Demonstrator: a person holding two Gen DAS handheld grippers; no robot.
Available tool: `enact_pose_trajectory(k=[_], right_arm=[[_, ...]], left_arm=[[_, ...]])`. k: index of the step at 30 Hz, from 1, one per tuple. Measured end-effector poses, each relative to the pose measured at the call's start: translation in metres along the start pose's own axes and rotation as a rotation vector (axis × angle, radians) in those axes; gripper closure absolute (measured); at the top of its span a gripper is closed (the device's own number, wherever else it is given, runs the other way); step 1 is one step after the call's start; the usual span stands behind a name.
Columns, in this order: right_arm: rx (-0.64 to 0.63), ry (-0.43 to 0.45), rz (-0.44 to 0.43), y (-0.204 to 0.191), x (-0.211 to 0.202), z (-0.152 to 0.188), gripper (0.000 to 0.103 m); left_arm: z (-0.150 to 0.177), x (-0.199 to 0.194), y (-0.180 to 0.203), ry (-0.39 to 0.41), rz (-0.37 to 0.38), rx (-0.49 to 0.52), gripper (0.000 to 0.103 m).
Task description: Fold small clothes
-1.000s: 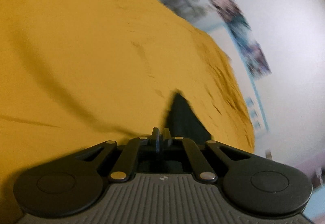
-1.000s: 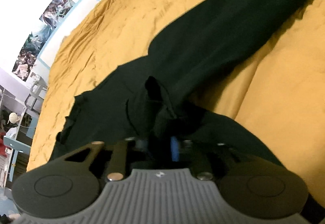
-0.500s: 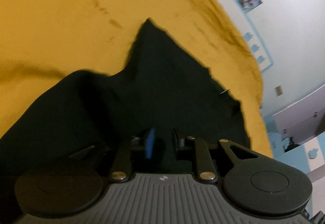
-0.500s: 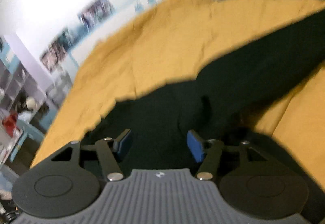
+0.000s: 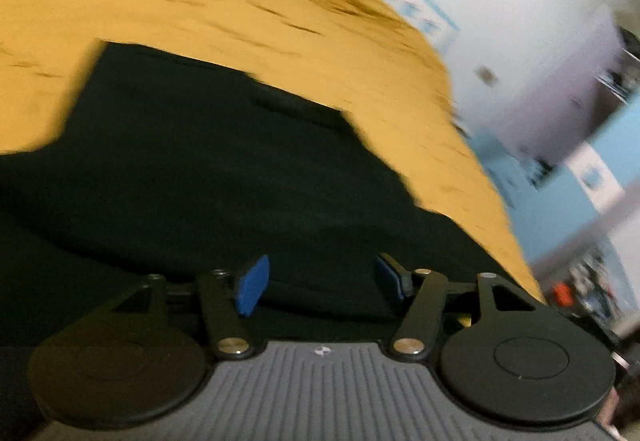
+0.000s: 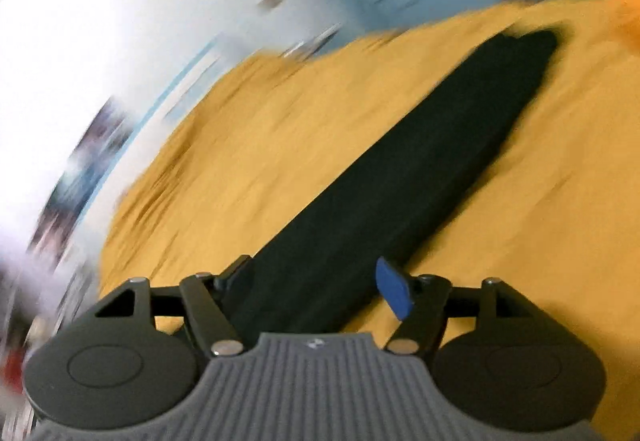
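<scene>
Both sets of jaws stand spread wide with nothing between the blue pads: the left gripper [image 5: 320,281] hovers over the broad body of the black, soft knit garment [image 5: 208,177], and the right gripper [image 6: 316,285] looks along the garment's long, narrow black strip [image 6: 400,181], which runs away from the jaws toward the far side of the mustard-yellow bedsheet [image 6: 280,145]. The garment lies flat on the bedsheet [image 5: 200,1], with yellow cloth showing on its far side and on both sides of the strip; the pale wall with posters [image 6: 100,41] rises beyond the sheet's far edge. Both views are smeared by motion, so fine creases and the exact edges of the cloth cannot be read. Judged from this layout, the step in hand is a fresh grasp for the next fold. To do it well, each gripper should probably descend on an outer edge of the garment, not its middle, pinching one clean layer without catching the bedsheet beneath. The two grasps should sit level with one another so that the fold line falls straight. Slack cloth of this kind is likely to sag and drag, so lifting only enough to clear the lower layer seems prudent.
</scene>
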State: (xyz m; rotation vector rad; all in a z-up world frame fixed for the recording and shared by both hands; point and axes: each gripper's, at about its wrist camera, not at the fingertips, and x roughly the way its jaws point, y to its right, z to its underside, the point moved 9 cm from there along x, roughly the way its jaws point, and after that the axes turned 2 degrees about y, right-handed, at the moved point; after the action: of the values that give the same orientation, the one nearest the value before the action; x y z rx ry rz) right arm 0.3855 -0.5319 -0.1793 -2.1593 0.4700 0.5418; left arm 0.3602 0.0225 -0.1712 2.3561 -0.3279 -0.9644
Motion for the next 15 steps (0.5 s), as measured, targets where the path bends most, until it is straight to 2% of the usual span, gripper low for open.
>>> enact_pose_trajectory(k=[3,5,8,11,15], right_arm=[[0.061,0.097,0.129,0.055,0.015,-0.055,0.037],[0.084,0.119,0.178,0.078,0.03,-0.074,0.037],[0.148,0.119,0.241,0.095,0.068,-0.083,0.038],[0.179,0.144,0.244,0.111,0.083,-0.099,0.038],[0.18,0.196,0.202,0.112,0.097,-0.115,0.031]], left_arm=[[0.017,0.029,0.041,-0.042,0.066,0.038,0.03],[0.028,0.05,0.06,-0.068,0.079,0.055,0.03],[0.04,0.076,0.078,-0.098,0.091,0.063,0.03],[0.051,0.094,0.082,-0.135,0.064,0.072,0.03],[0.063,0.105,0.077,-0.174,0.04,0.071,0.03]])
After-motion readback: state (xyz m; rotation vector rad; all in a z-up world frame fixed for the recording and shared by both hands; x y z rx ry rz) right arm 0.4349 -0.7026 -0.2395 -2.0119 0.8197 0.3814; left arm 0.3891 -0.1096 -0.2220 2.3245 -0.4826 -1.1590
